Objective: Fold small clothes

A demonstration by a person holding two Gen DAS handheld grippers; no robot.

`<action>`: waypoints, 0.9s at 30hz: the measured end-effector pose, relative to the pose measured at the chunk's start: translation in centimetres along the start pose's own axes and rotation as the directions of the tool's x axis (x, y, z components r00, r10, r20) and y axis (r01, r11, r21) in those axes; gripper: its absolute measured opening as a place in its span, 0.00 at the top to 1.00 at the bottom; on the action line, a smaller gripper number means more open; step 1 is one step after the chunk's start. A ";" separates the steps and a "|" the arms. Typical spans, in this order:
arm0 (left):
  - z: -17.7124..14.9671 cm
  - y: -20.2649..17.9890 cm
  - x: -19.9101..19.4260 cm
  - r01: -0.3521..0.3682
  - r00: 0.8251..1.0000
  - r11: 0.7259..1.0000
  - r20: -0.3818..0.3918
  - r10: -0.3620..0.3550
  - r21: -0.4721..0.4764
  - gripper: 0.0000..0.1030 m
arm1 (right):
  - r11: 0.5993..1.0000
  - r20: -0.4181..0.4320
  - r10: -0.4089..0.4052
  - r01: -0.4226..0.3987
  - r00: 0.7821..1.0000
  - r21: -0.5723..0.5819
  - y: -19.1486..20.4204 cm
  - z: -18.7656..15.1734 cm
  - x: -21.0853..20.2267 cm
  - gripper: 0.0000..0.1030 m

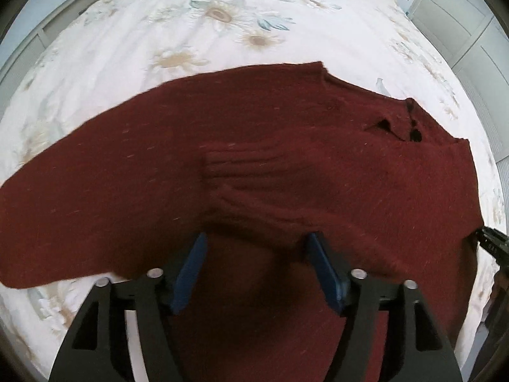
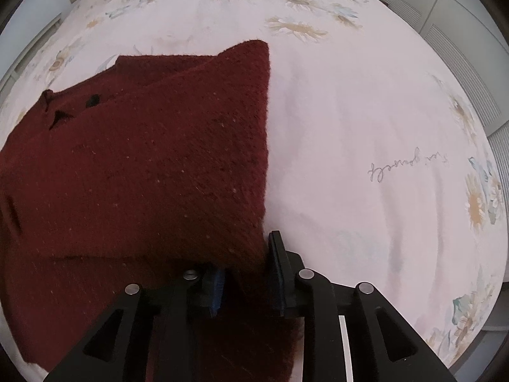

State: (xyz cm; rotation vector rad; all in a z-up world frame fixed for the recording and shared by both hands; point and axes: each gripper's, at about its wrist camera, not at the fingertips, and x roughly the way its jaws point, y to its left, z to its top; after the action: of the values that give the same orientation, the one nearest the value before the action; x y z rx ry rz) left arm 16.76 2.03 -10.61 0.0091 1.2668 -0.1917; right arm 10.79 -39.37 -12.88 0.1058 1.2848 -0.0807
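A small dark red knit sweater (image 1: 286,146) lies on a bed, with a sleeve folded across its body and the ribbed cuff (image 1: 241,159) near the middle. My left gripper (image 1: 257,245) is open just above the sweater, its blue pads either side of a raised fold, not clamping it. In the right wrist view the sweater (image 2: 143,165) fills the left half, its right side folded over. My right gripper (image 2: 245,254) is shut on the sweater's folded right edge. The right gripper's tip also shows at the left wrist view's right edge (image 1: 491,242).
The bed (image 2: 366,111) is covered by a white quilt with a pale flower print. White cupboards (image 1: 470,31) stand along the far right and a pale wall with a radiator (image 1: 47,31) on the left.
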 end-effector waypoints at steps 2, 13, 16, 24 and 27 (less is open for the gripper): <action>-0.1 0.7 -0.6 0.007 1.000 1.000 0.000 -0.007 -0.015 0.25 | 1.000 -0.006 -0.001 0.001 1.000 0.001 -0.2 -0.2 -0.1 0.70; 3.0 3.0 -0.7 0.048 0.999 0.989 0.006 -0.047 -0.136 0.01 | 1.000 -0.004 -0.027 0.027 1.000 -0.014 -1.0 -1.7 -1.9 0.51; 3.0 2.4 1.9 0.047 0.997 0.989 -0.058 -0.056 -0.142 0.01 | 1.000 -0.003 -0.025 0.025 1.000 -0.016 -1.2 -2.0 -2.3 0.48; 1.6 -1.1 4.6 -0.072 0.994 0.996 -0.085 0.066 -0.061 0.02 | 0.998 -0.014 -0.022 0.022 1.000 -0.053 -1.5 -2.8 -3.1 0.45; 1.3 -2.2 4.7 -0.077 0.994 0.996 -0.078 0.073 -0.045 0.15 | 0.995 -0.027 -0.048 0.045 0.999 -0.084 -1.5 -2.6 -3.4 0.43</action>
State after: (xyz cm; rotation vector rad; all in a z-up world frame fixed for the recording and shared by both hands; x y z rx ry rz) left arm 18.96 -0.94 -14.45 0.0227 1.3444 -0.0965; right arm 7.13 -40.52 -10.38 0.0054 1.3176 -0.0652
